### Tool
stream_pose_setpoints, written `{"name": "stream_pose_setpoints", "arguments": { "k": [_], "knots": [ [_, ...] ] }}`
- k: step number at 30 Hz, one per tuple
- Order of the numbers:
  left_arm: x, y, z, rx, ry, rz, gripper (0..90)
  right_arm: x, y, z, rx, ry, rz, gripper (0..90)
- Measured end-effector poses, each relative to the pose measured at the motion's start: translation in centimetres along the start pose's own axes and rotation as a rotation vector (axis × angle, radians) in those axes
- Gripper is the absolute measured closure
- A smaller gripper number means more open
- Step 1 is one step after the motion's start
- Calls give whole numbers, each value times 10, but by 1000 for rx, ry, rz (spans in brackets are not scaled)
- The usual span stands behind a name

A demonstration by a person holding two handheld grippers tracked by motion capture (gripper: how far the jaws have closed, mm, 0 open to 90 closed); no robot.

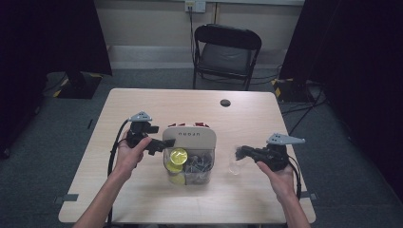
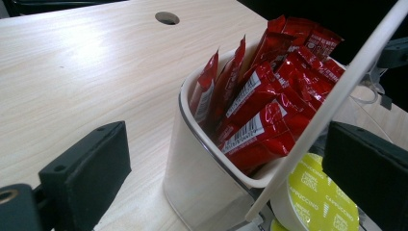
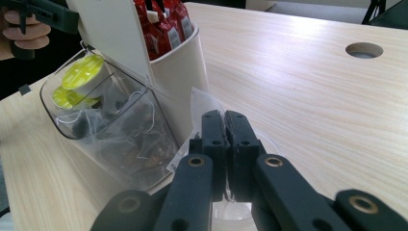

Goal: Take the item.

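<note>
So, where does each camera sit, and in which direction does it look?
High view: above the person's side, looking forward and down on the table; both forearms, left gripper and right gripper show.
Left gripper view: rides the left gripper, facing the organiser; open jaws straddle its wall.
Right gripper view: rides the right gripper, jaws together over a clear cup.
All share the organiser's red sachets and yellow capsule.

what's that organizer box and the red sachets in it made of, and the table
Organizer box: likely plastic, with an opaque cream back part that has a smooth sheen and a see-through front bin.
Red sachets: glossy foil or plastic film, judging by creases and highlights.
Table: pale wood-grain top, probably laminate, with a matte finish.
</note>
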State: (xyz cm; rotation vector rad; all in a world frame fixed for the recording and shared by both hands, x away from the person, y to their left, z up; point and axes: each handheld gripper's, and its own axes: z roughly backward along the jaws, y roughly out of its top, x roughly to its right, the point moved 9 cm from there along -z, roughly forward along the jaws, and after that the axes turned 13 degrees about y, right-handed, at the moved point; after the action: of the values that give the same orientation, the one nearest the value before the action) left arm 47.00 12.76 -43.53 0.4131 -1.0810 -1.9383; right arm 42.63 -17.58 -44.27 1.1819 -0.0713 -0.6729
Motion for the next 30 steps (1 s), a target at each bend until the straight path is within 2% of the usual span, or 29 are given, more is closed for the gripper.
{"name": "stream_pose_setpoints", "arguments": {
  "k": [16, 25, 30],
  "knots": [
    [-1, 0, 1, -1, 6, -4, 32, 7, -11, -10, -32, -7, -21, 880],
    [0, 1, 2, 4, 5, -1, 37, 10, -14, -9, -35, -14, -34, 875],
    [0, 1, 3, 5, 5, 4, 38, 10, -14, -10, -31, -24, -34, 828]
  ]
}}
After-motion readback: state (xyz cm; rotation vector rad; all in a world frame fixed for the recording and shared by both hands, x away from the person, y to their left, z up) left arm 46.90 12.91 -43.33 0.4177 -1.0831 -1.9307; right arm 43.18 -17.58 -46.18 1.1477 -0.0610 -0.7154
